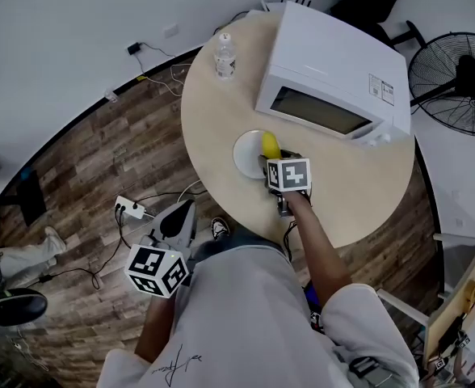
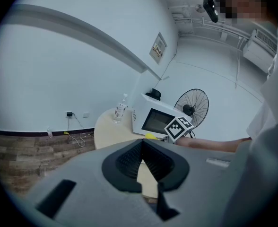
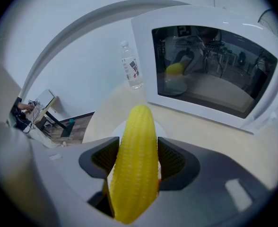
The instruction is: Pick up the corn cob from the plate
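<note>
Right tool point(image 3: 138, 145) grasping corn cob point(image 3: 135, 174) over plate point(image 1: 245, 156) | grip done, I judge lift-clear left | left tool point(image 2: 142, 143) clenched, empty

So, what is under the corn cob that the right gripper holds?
The white plate lies under the corn cob, on the round table. The right gripper and the cob cover the plate's near part, so any contact between them stays hidden.
</note>
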A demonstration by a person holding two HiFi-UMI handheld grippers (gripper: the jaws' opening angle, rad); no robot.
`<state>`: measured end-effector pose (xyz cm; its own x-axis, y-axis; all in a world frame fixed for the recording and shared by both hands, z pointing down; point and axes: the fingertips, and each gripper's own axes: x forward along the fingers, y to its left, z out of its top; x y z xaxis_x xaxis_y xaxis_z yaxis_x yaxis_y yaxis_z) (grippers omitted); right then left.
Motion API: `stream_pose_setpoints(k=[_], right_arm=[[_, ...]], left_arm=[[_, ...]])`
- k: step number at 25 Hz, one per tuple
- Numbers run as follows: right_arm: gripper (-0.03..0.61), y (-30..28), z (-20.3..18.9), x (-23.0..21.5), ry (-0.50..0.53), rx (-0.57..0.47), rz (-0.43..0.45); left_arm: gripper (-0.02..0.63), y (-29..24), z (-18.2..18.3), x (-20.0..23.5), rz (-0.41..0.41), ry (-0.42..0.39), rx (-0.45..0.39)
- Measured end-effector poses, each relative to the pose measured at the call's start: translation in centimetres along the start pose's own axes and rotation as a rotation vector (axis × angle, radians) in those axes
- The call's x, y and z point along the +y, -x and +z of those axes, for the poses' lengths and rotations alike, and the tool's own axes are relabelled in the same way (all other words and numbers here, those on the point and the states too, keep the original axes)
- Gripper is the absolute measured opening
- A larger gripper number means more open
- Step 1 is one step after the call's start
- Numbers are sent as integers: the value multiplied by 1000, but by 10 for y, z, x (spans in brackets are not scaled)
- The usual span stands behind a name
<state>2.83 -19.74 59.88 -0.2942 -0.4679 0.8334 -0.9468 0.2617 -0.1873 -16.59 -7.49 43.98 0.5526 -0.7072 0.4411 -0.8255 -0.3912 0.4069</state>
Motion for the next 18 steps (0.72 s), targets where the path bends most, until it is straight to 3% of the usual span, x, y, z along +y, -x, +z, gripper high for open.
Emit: stream_pose_setpoints(k=[18], right_arm=[[268,41,7,10,-37,-96,51]], left_arm=[[-6,2,-3,-19,-50,8,-20]])
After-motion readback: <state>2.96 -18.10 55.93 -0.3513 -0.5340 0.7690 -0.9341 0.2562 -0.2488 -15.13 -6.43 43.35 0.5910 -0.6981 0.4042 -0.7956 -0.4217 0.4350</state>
